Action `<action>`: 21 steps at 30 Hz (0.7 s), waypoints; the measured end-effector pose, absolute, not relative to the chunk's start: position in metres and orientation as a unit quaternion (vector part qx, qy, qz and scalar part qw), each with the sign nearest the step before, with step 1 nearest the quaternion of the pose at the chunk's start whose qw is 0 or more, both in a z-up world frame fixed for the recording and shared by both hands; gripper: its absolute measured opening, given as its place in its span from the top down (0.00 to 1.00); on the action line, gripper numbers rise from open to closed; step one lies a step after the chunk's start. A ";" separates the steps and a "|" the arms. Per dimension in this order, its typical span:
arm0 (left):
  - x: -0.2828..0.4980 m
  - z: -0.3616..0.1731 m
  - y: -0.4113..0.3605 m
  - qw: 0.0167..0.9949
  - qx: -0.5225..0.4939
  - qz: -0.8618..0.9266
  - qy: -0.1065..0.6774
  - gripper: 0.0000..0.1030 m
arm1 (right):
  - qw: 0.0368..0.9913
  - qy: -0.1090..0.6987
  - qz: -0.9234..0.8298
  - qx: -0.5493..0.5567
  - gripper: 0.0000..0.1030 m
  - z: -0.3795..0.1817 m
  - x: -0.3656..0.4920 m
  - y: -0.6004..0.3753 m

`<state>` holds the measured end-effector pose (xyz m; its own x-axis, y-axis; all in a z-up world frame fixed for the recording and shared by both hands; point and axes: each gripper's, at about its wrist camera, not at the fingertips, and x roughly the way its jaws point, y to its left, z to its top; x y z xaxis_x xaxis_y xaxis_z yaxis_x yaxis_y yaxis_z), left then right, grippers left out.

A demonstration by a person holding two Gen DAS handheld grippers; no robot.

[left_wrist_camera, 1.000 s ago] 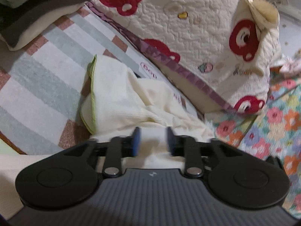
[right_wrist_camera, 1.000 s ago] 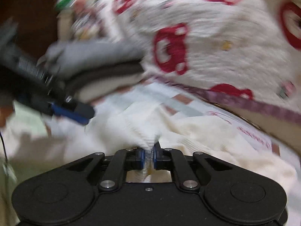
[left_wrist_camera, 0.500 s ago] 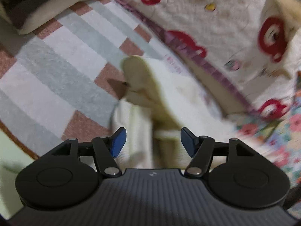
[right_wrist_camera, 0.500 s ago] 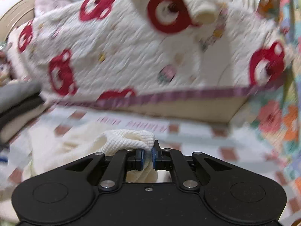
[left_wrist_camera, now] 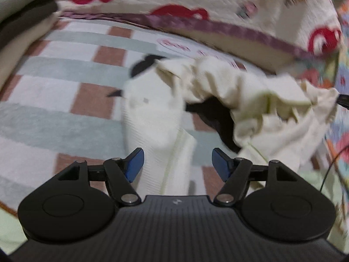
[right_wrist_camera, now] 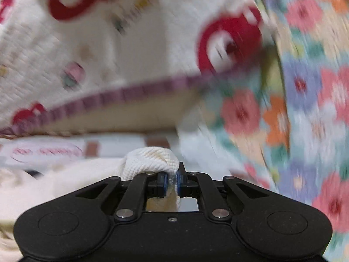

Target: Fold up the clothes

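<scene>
- The cream knit garment (left_wrist_camera: 152, 118) lies partly on the striped bedsheet (left_wrist_camera: 65, 83) at the middle of the left wrist view; its right part is lifted and bunched, stretching toward the right edge of the frame.
- The right gripper (right_wrist_camera: 171, 182) is pinched tight on a bunched fold of that same cream knit (right_wrist_camera: 152, 159), low in the centre of its view — the cloth bulges up over the left finger.
- The left gripper (left_wrist_camera: 175, 163) is spread wide with nothing between its blue pads (left_wrist_camera: 134, 163); a flat strip of the garment runs just under and between them.
- Handling, as a judgement: the knit looks soft, light and limp. It sags and wrinkles where lifted, so it will not hold a line by itself and should drape wherever it is let down. The waffle-like texture looks grippy rather than slippery; nothing fragile about it.
- Where to take hold: the flat strip with the pale green seam (left_wrist_camera: 170, 163) near the left gripper looks the readiest — a hem or seam edge gives a firmer bite than loose middle cloth.
- Edges and room: the bear-print quilt (left_wrist_camera: 218, 11) walls off the top of both views, with its purple border (left_wrist_camera: 218, 27) close behind the garment; a floral cover (right_wrist_camera: 305, 109) fills the right.
- Open sheet lies to the left and lower left of the left wrist view, bounded at the upper left by a stack of folded cloth (left_wrist_camera: 21, 21).
- Both views are blurred, so which part of the garment is which I cannot tell.
</scene>
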<state>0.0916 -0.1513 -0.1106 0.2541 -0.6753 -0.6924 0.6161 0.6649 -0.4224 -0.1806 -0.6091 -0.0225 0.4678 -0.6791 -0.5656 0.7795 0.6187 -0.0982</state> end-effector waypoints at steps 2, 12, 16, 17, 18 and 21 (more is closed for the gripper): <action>0.098 -0.113 -0.166 0.783 -0.037 -0.421 0.457 0.34 | 0.839 0.300 -0.442 0.107 0.87 -0.046 -0.187 -0.622; 0.120 -0.128 -0.214 0.776 -0.019 -0.455 0.437 0.34 | 0.838 0.351 -0.417 0.045 0.84 -0.077 -0.201 -0.624; 0.121 -0.135 -0.215 0.799 0.020 -0.446 0.403 0.34 | 0.827 0.381 -0.413 -0.008 0.50 -0.070 -0.204 -0.630; 0.122 -0.137 -0.215 0.804 0.030 -0.444 0.395 0.34 | 0.823 0.386 -0.416 -0.015 0.44 -0.068 -0.207 -0.630; 0.122 -0.139 -0.216 0.809 0.040 -0.441 0.386 0.34 | 0.819 0.391 -0.420 -0.019 0.42 -0.067 -0.211 -0.630; 0.122 -0.143 -0.216 0.823 0.071 -0.434 0.359 0.34 | 0.811 0.393 -0.432 -0.007 0.38 -0.068 -0.223 -0.626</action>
<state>0.1219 -0.2163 -0.1435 0.3648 -0.6635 -0.6533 0.7655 0.6131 -0.1953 -0.2232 -0.6262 -0.0679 0.3170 -0.7072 -0.6320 0.6962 0.6260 -0.3514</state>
